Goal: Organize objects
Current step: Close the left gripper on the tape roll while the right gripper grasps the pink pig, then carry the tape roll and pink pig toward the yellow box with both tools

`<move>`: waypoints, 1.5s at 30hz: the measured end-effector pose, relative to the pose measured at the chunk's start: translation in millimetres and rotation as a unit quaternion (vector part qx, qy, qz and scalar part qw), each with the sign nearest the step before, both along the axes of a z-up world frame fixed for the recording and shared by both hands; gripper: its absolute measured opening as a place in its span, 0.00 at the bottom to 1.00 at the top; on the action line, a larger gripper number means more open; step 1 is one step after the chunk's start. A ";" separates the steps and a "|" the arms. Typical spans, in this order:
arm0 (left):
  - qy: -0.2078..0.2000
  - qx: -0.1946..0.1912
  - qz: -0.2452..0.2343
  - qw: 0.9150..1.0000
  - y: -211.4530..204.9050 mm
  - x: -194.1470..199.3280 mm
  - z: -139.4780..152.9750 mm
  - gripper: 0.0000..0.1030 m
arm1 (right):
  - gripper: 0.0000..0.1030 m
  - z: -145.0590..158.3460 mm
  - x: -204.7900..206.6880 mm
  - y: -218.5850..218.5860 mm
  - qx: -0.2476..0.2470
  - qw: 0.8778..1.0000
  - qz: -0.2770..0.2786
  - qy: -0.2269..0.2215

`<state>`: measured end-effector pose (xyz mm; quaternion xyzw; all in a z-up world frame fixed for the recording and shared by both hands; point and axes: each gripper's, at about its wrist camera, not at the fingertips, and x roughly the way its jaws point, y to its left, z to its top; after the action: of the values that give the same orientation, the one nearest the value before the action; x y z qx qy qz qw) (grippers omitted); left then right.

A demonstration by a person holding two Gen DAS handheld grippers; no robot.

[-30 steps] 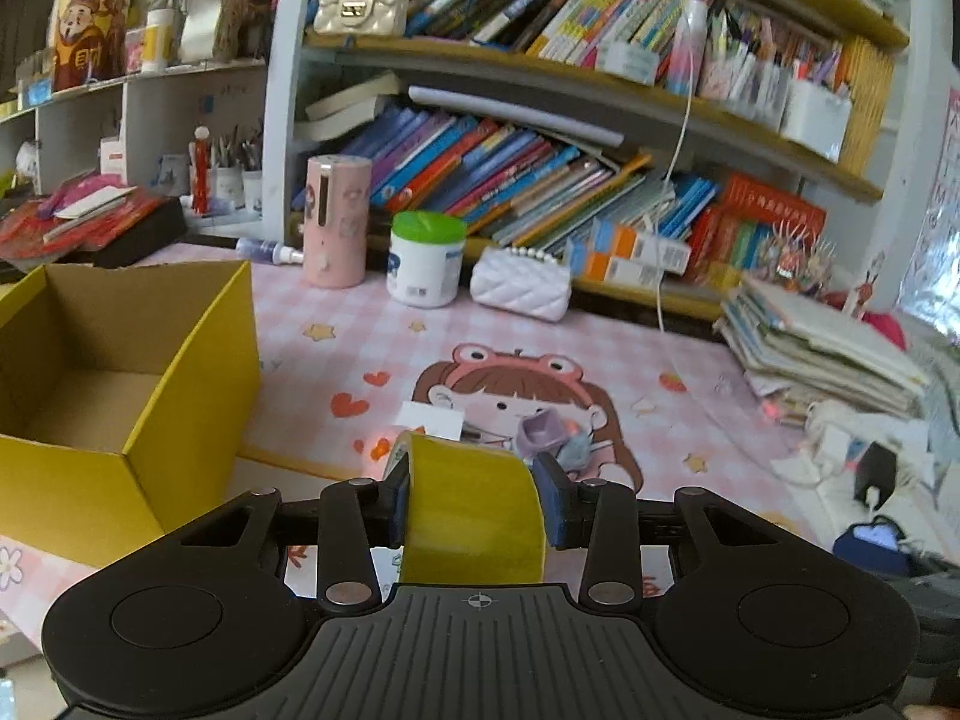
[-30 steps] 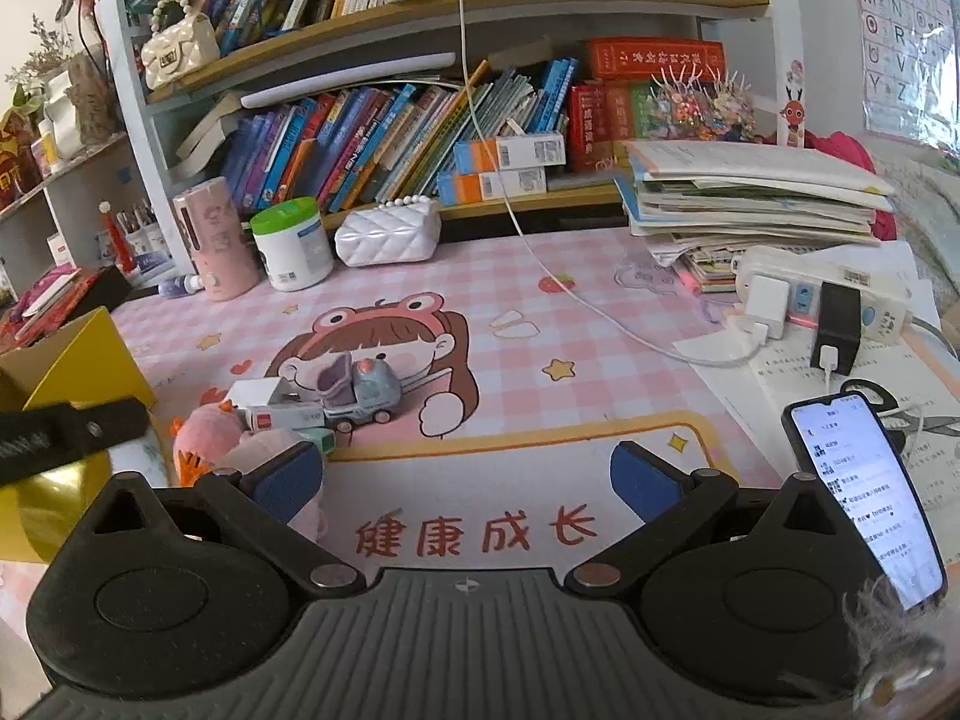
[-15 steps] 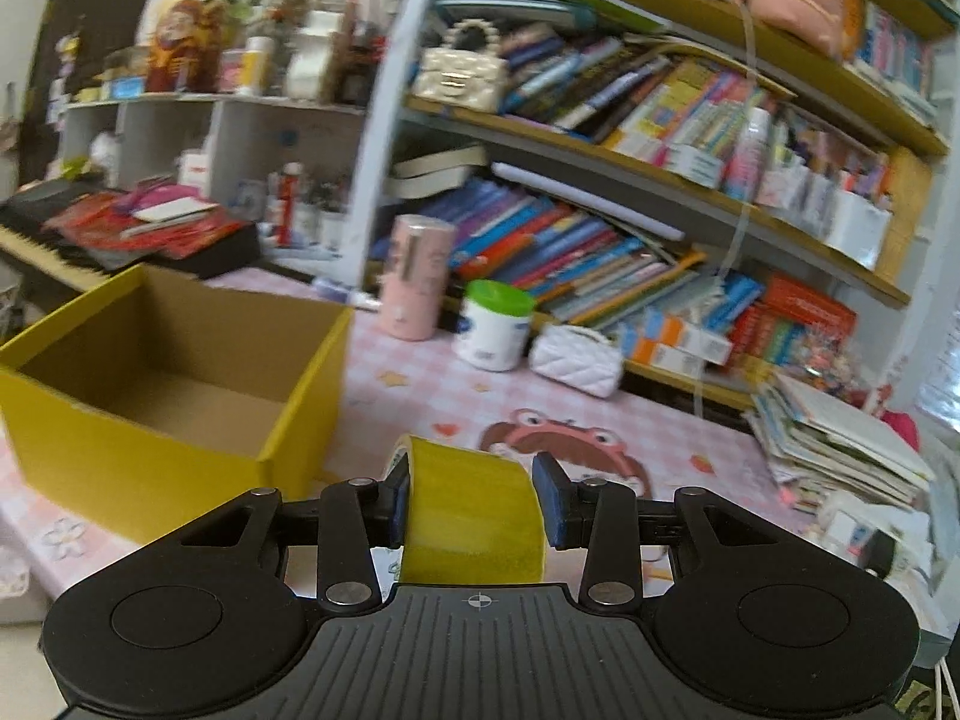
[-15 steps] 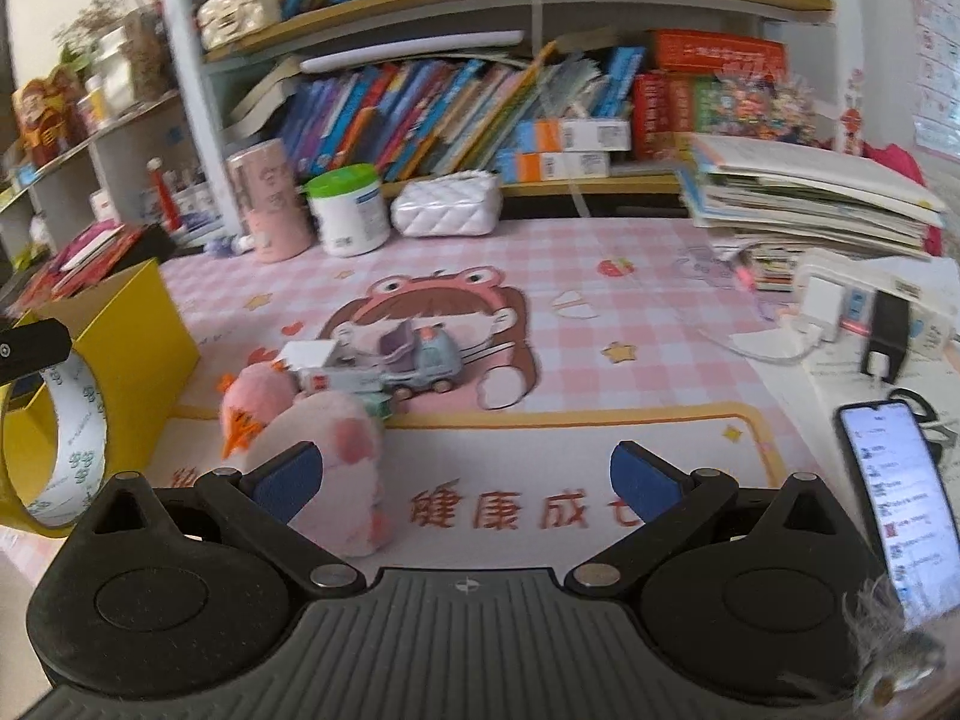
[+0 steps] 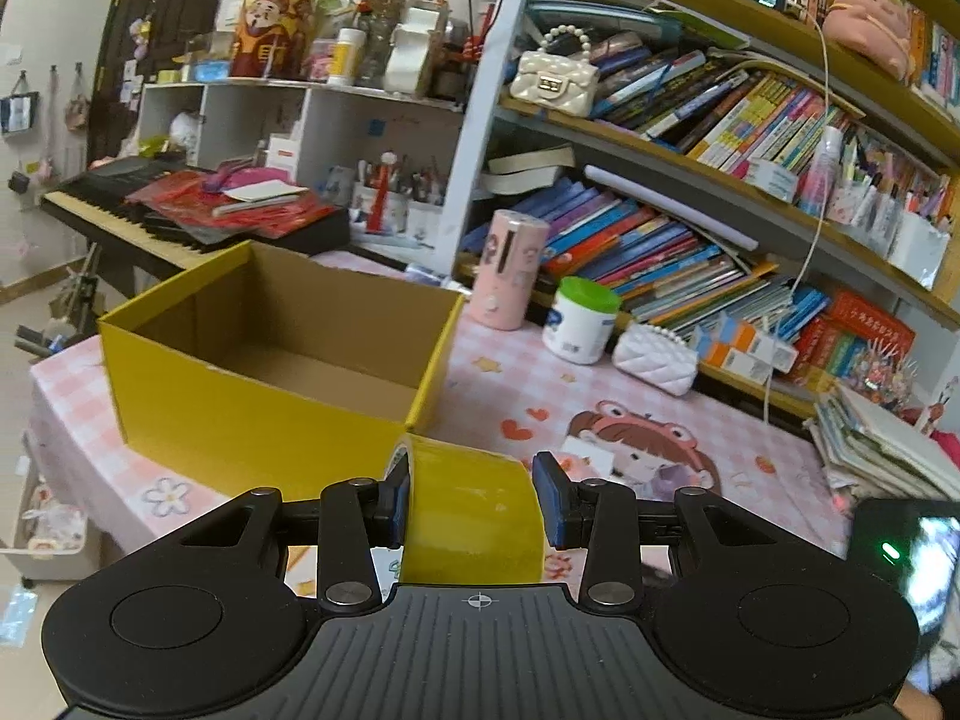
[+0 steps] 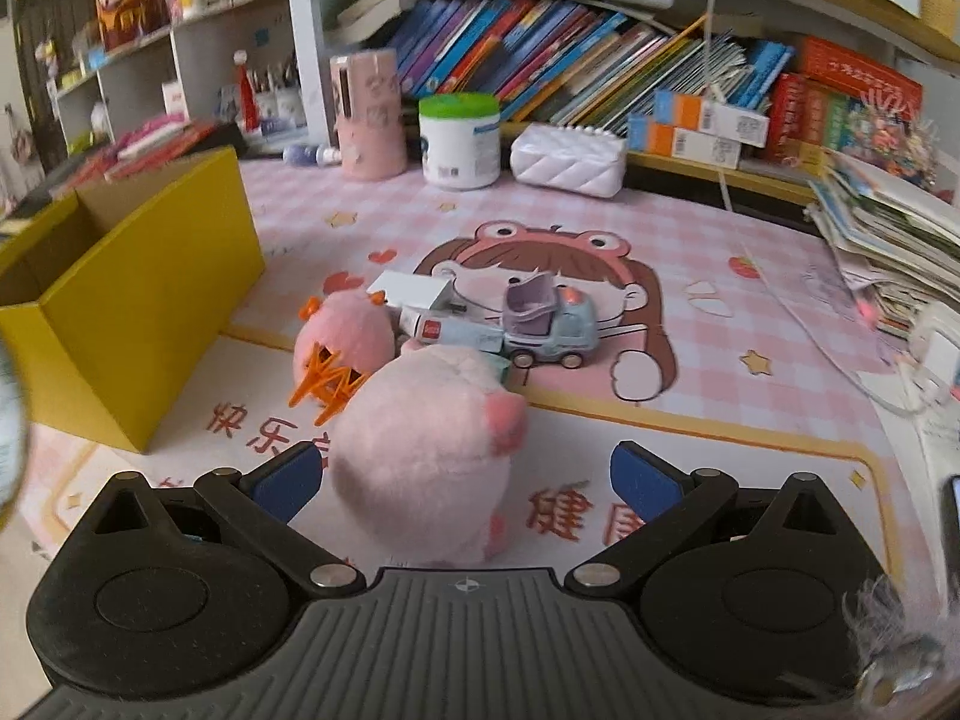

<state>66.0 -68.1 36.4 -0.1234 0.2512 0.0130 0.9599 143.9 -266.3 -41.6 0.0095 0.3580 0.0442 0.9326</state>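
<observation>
Left gripper still pinching yellow tape roll; yellow box, earlier off to its left, now just ahead, so drop-in looks imminent. Right gripper, jaws spread, has closed on pink plush, untouched.

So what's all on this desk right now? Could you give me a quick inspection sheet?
Surface: pink checked desk mat with a cartoon girl.
Job's things: open yellow box, nothing seen inside; yellow tape roll; two pink plush toys; toy car; small white boxes.
Clutter: green-lidded tub, pink cylinder, white quilted pouch, paper stack, phone.
Grippers: left gripper clamped on the tape roll; right gripper open around the nearer plush, pads apart from it.
Cables: white cable across the mat.
Surroundings: bookshelves, keyboard.
</observation>
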 end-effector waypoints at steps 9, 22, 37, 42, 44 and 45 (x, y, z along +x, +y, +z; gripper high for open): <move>0.020 0.015 0.037 0.999 13.1 -6.9 -5.7 0.37 | 0.61 -21.6 35.9 12.1 -0.033 0.998 0.027 0.043; 0.035 0.016 0.030 0.999 21.7 -2.3 -16.4 0.37 | 0.57 25.7 -5.4 -2.1 -0.009 0.999 -0.048 0.017; 0.027 0.011 0.007 1.000 106.8 -33.9 -15.9 0.37 | 0.58 65.9 -79.7 123.3 -0.009 1.000 0.018 -0.007; 0.036 0.008 0.018 0.999 149.4 -52.1 -19.2 0.37 | 0.58 56.8 -98.6 168.9 -0.008 0.999 0.037 0.017; 0.038 0.009 0.018 0.999 161.8 -58.5 -20.1 0.37 | 0.58 50.6 -105.9 183.9 -0.004 0.999 0.040 0.031; 0.038 0.010 0.018 0.999 168.5 -62.3 -20.8 0.37 | 0.58 47.8 -109.3 190.8 -0.003 0.998 0.041 0.036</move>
<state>3.8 100.5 15.6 -0.1173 0.2855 0.0376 0.9504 34.6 -75.5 6.2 -0.0060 0.3920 0.0811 0.9164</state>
